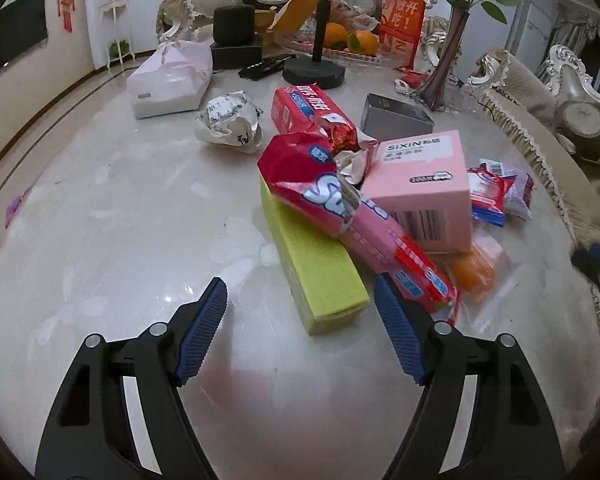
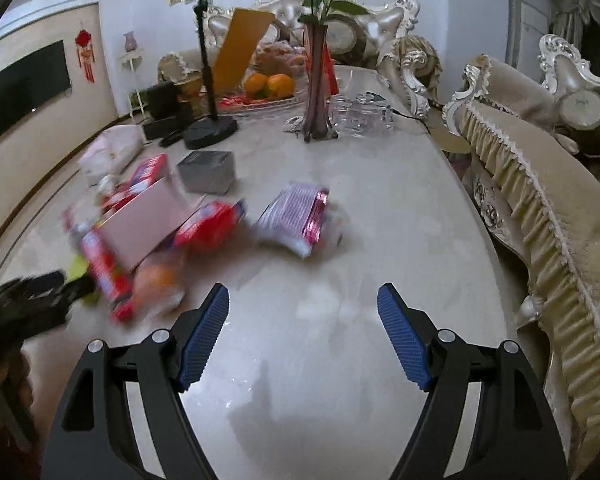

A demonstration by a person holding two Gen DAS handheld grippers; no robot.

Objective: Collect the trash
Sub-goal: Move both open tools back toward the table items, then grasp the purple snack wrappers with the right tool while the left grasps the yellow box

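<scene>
Left hand-held gripper [image 1: 300,320] hung released over the marble table [image 1: 120,240], jaws standing wide, nothing between the blue pads. Directly ahead of it lay the trash heap. Yellow-green box [image 1: 316,272] lay nearest, its near end just ahead of the gap between the fingers. A long pink-and-red snack wrapper [image 1: 380,240] lay across that box, its lower end just beside the right finger. Beyond it sat a pink SiXiN box [image 1: 420,184], leaning on the wrapper. A red torn carton [image 1: 304,108] and a grey box [image 1: 396,118] lay farther ahead. A crumpled paper ball [image 1: 230,122] sat ahead and to the left, apart from the heap. A small red-and-blue packet [image 1: 490,196] lay ahead to the right, past the pink box, and an orange packet [image 1: 474,268] lay under the pink box's near edge.

Right hand-held gripper [image 2: 302,328] was also released, jaws wide and empty, over bare table. A purple-striped packet [image 2: 296,218] lay ahead of it, well apart from the fingers. The same heap showed ahead to its left, blurred. A vase of flowers [image 2: 318,80] and a black stand [image 2: 210,128] stood far ahead.
</scene>
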